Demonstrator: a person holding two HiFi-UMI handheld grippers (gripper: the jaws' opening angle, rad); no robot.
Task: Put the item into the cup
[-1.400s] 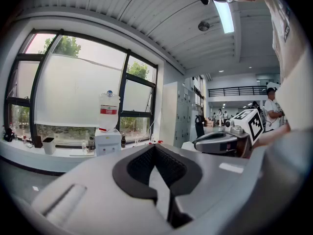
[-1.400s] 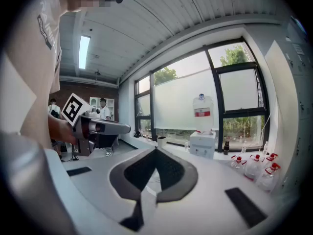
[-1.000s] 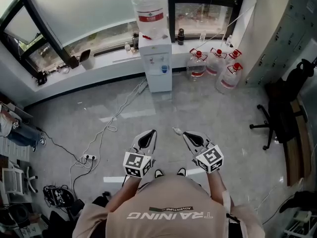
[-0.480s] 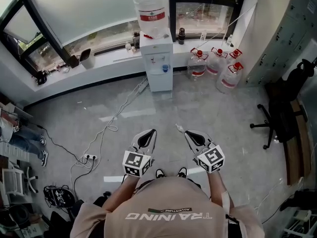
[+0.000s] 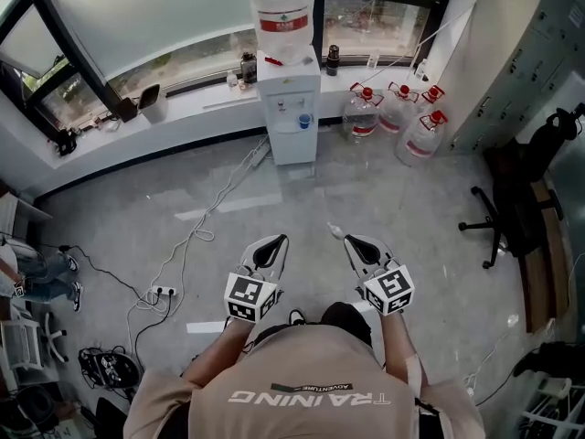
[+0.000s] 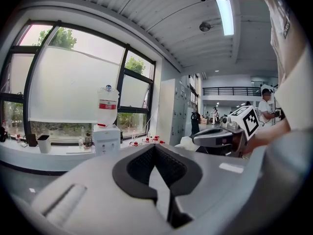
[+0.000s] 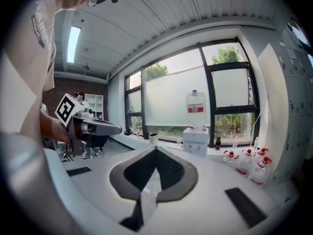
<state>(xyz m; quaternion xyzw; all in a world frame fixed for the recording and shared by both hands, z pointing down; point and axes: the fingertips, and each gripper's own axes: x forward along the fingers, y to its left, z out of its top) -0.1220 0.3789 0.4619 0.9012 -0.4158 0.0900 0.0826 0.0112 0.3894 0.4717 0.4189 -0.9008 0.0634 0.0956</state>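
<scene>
Advancing a little toward the water dispenser [image 5: 289,108], the person is keeping the left gripper [image 5: 278,243] and right gripper [image 5: 352,242] level, both fully closed and holding nothing. Neither item nor cup is showing, so the task is not yet beginning.

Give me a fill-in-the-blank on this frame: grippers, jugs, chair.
The jugs beside the water dispenser have ____ caps. The left gripper has its jaws ____. The right gripper pinches a small ____ item. The office chair is ____.
Missing: red; shut; white; black.
</scene>
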